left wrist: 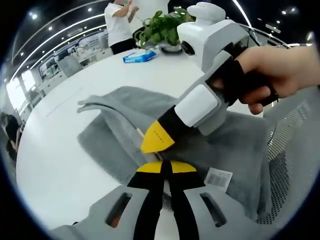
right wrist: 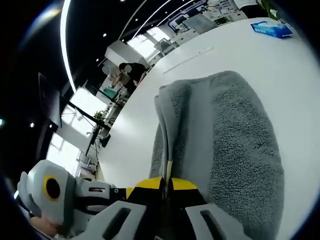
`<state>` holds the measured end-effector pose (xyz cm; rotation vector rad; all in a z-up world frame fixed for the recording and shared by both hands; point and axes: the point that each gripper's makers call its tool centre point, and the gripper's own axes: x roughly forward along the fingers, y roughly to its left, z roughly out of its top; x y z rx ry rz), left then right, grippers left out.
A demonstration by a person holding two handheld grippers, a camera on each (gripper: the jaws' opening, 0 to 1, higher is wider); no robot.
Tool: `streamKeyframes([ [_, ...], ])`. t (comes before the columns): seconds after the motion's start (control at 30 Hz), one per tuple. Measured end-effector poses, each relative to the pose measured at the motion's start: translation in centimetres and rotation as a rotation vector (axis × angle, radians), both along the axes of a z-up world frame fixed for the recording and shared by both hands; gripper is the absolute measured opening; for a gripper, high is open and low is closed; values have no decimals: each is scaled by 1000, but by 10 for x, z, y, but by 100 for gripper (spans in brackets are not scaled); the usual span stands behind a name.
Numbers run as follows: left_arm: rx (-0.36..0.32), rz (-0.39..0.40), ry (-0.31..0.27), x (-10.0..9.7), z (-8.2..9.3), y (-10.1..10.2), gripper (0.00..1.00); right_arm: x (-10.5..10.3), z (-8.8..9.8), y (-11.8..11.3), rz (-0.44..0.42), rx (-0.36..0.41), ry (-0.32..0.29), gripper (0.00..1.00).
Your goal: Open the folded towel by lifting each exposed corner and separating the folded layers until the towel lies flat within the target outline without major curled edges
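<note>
A grey towel (left wrist: pixel 150 120) lies folded and rumpled on a white table (left wrist: pixel 65 170), with one corner drawn out to a point toward the far left in the left gripper view and a white barcode label (left wrist: pixel 218 178) showing on its near right part. In that view the left gripper (left wrist: pixel 165 166) rises from the bottom edge, its yellow-tipped jaws pressed together on a fold of the towel at the cloth's near edge. The right gripper (left wrist: pixel 156 137) enters from the right, held by a hand (left wrist: pixel 280 75), its yellow tip coming down onto the same fold just beside the left gripper's tips — the two nearly touching. In the right gripper view the towel (right wrist: pixel 225 145) stretches away up the frame, a thick folded edge running along its left side; the right gripper (right wrist: pixel 166 182) is closed on the near end of that edge, a thin pale strip of it standing between the jaws. The left gripper's pale body sits at the lower left of this view. On the far side of the table lie a blue packet (left wrist: pixel 140 56) and a potted plant (left wrist: pixel 162 27); a person (left wrist: pixel 117 25) stands beyond.
</note>
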<state>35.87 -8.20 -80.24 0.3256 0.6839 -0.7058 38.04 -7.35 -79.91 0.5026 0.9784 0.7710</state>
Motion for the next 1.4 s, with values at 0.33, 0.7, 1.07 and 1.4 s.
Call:
streamKeyframes([
  [0.33, -61, 49, 43, 0, -2, 3, 3, -8, -3, -2, 21, -8, -16, 1],
  [0.7, -90, 68, 68, 0, -2, 3, 4, -10, -2, -6, 5, 23, -36, 0],
  [1.07, -254, 301, 88, 18, 24, 29, 13, -9, 1, -8, -96, 144, 89, 0],
  [1.4, -179, 258, 188, 3, -1, 20, 11, -12, -1, -4, -84, 156, 102, 1],
])
